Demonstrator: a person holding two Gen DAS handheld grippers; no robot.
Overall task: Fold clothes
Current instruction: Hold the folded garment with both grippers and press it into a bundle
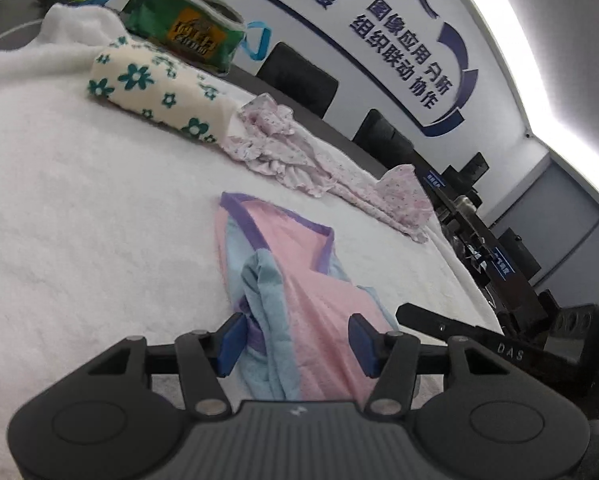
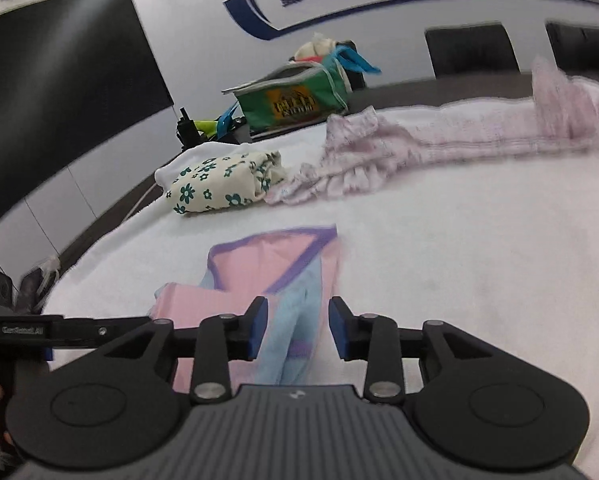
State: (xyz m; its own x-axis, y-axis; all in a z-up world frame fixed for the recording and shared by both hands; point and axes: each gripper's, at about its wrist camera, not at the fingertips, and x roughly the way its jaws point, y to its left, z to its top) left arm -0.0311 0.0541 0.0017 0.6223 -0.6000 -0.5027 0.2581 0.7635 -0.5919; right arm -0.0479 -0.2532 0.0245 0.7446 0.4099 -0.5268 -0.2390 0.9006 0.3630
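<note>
Straddling the pink garment with both tongs spread

Left wrist view: left gripper (image 1: 297,344) hangs with jaws apart over the pink garment (image 1: 295,264), lying rumpled on the white blanket (image 1: 79,220); bare blanket leftward.

Right wrist view: right gripper (image 2: 298,328), also unclenched, straddles its blue strip, likely for pinching; bare blanket rightward.

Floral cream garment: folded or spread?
Folded: the cream garment with teal flowers sits as a compact bundle on the white blanket.
</note>
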